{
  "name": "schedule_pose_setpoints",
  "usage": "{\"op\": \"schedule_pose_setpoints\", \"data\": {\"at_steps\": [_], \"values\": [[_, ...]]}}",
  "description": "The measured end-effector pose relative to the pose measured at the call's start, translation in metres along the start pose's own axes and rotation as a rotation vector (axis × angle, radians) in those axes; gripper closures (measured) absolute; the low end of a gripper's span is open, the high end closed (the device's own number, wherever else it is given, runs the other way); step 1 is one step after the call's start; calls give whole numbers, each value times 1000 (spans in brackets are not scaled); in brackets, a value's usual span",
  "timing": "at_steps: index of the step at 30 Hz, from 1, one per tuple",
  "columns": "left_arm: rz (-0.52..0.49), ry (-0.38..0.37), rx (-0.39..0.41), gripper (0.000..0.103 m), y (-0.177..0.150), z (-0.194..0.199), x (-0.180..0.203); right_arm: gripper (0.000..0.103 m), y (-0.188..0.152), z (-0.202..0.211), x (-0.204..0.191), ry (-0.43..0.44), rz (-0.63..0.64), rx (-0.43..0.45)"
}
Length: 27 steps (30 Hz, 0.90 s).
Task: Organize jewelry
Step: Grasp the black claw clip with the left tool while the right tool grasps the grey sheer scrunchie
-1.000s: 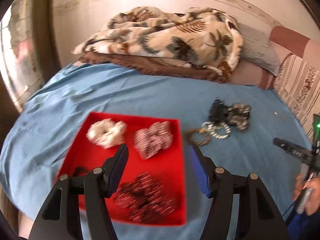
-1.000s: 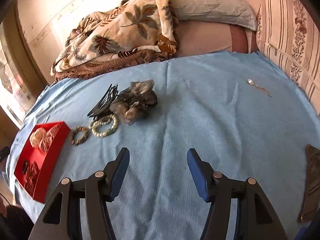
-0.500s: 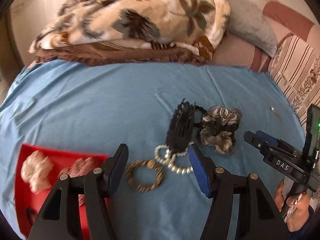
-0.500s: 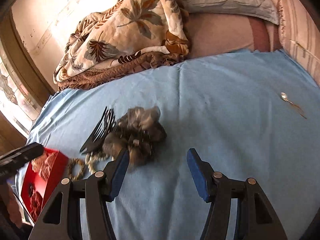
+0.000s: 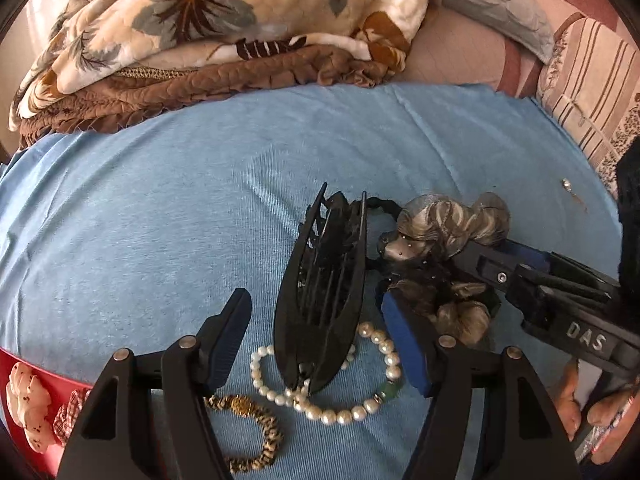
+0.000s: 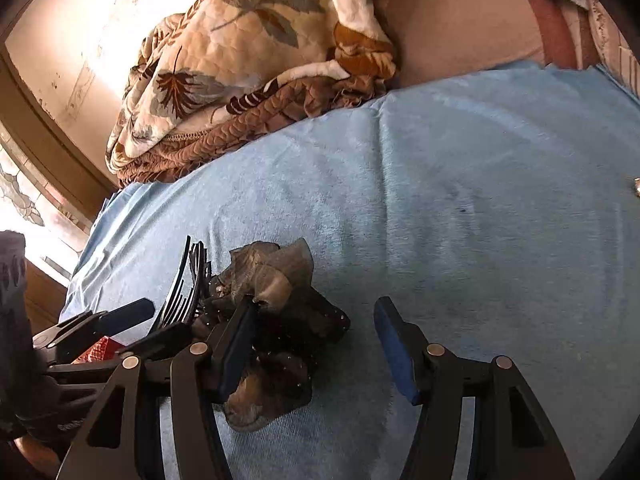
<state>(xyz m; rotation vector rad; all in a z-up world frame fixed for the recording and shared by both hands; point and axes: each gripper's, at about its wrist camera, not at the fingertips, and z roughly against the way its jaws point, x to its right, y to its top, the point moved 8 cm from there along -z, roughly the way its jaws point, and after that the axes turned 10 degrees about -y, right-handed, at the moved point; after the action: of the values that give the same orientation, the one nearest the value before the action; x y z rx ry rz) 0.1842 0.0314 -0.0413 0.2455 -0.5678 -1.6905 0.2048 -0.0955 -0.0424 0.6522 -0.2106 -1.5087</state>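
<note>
Left wrist view showed the left gripper (image 5: 316,338) with its jaws opening around the black hair claw (image 5: 322,300), pads clear of it, the claw lying across the pearl bracelet (image 5: 344,384) on the blue sheet (image 5: 160,220). Just right of the claw sat the grey scrunchie (image 5: 444,240); the red tray (image 5: 24,364) lay well left. The right gripper (image 6: 312,344) was spread, its left finger touching the scrunchie, nothing pinched.

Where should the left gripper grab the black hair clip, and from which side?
Grip the hair clip across its narrow width near the wide middle, coming from above. It lies flat and long between the opening left gripper, with its tip resting on the pearl bracelet, so avoid that end.
</note>
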Motion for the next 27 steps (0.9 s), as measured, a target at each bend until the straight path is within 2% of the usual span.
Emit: {"op": "schedule_pose_setpoints", "data": {"at_steps": [2,4,7,9,10,15,18,27], "values": [[14,-8,-3,36,0,-2,-2,40,0,-2,-1,0,3,0],[31,-20,2,36,1,-2,-4,51,0,-2,-2,5,7,-3],[47,-33,6,36,3,0,-5,56,-1,-2,-5,1,20,-3],[42,-38,6,45,3,1,-3,60,-2,-1,-7,-8,35,1],[42,-39,-1,59,2,0,-2,63,-2,0,-8,-8,39,1],[51,-34,-7,59,1,2,0,79,-4,6,-10,-23,52,8],[54,-37,15,59,3,13,4,84,-4,12,-12,-33,66,22],[35,-55,89,59,4,71,22,85,-6,44,-17,-13,44,66]]}}
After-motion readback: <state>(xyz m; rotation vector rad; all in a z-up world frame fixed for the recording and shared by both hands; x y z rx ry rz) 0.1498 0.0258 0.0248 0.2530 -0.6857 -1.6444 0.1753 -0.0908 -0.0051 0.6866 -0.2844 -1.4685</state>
